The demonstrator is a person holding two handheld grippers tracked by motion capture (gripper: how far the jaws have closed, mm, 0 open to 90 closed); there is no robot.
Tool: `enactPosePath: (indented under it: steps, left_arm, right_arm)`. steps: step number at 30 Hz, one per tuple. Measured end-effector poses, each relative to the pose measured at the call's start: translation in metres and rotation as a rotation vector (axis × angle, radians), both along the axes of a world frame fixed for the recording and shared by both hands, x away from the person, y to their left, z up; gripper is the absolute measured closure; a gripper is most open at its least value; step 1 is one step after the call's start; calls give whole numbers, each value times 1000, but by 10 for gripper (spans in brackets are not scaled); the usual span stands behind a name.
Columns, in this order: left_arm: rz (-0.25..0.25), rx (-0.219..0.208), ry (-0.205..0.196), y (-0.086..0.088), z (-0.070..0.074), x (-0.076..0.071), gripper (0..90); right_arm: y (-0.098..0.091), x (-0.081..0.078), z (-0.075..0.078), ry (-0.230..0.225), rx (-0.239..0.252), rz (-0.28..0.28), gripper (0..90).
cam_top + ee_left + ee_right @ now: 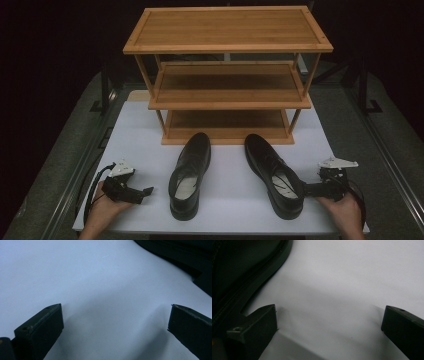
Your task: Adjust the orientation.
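Two black leather lace-up shoes with pale insoles stood side by side on the white table top [227, 197], toes pointing toward a three-shelf bamboo rack [227, 75]. The left black shoe [189, 175] stood straight; the right black shoe [274, 175] was turned a little, its heel toward the right gripper [306, 190].

In the high view the dark leather made the laces and seams hard to make out, and both forearms were cut off by the bottom edge. In the left gripper view only a dark edge of the left shoe [185, 257] appeared in the upper right corner, so I could not tell which part of the shoe it was. In the right gripper view the sole rim and the side of the right shoe [242, 277] were cut off by the left border.

The left gripper [145, 192] lay low on the table, its fingers [40, 327] spread wide with only bare white surface between them; the left shoe stood near, beyond the tips and off to the side, not touching them. The fingers [254, 327] of the right gripper were also spread wide and pinched nothing. The right shoe's heel part was just beside one finger, outside the gap; whether they touched I could not tell.
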State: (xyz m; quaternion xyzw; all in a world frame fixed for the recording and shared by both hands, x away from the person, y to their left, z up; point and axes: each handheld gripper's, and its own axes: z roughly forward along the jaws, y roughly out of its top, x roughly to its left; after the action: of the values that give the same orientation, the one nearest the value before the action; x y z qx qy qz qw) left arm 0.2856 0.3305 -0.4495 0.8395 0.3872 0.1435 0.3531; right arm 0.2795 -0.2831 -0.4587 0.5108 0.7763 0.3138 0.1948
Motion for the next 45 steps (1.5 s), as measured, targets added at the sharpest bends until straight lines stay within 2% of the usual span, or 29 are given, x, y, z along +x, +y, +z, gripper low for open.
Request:
enactPosePath:
  steps: [2, 4, 5, 7, 9, 10, 11, 13, 14, 15, 17, 18, 21, 24, 25, 26, 29, 34, 45]
  left_arm:
    - [3, 12, -1, -1, -1, 0, 0]
    - [4, 51, -18, -5, -2, -2, 0]
    - [1, 57, -27, -5, -2, -2, 0]
    - [3, 50, -19, -5, -2, -2, 0]
    - [2, 52, -17, -5, -2, -2, 0]
    - [2, 52, -17, -5, -2, -2, 0]
    - [2, 52, -16, -5, -2, -2, 0]
    - [3, 51, -17, -5, -2, -1, 0]
    - [3, 51, -16, -5, -2, -1, 0]
    - [3, 50, -16, -5, -2, -1, 0]
    - [4, 50, -17, -5, -2, -1, 0]
    - [4, 50, -18, -5, -2, -2, 0]
    - [4, 50, -18, -5, -2, -2, 0]
    - [4, 50, -18, -5, -2, -2, 0]
    - [4, 49, -18, -5, -2, -1, 0]
    - [4, 49, -18, -5, -2, -1, 0]
    - [4, 49, -17, -5, -2, -1, 0]
    - [4, 49, -17, -5, -2, -1, 0]
    - [4, 49, -17, -5, -2, -1, 0]
  right_arm:
    - [0, 0, 0, 0, 0, 1, 3]
    - [0, 0, 0, -2, 1, 1, 16]
    - [-1, -1, 1, -7, 5, 5, 65]
    - [-4, -6, 4, -33, 20, 27, 273]
    - [-8, -9, 5, -41, 51, 61, 403]
    - [-10, -10, 6, -37, 67, 76, 497]
    - [-12, -12, 7, -38, 97, 98, 609]
    - [-14, -12, 9, -30, 149, 133, 728]
    - [-12, -11, 11, -34, 180, 177, 829]
    - [-12, -11, 11, -34, 180, 177, 829]
    - [-8, -6, 12, -25, 194, 224, 895]
    - [-5, -4, 12, -18, 211, 244, 897]
    - [3, 6, 10, -3, 188, 278, 898]
    - [10, 13, 6, 23, 191, 304, 899]
    - [11, 13, 4, 37, 206, 319, 899]
    - [12, 13, 3, 47, 213, 336, 899]
    - [15, 12, 5, 46, 196, 334, 899]
    - [17, 11, 5, 61, 213, 349, 900]
    - [49, 9, 7, 82, 203, 430, 900]
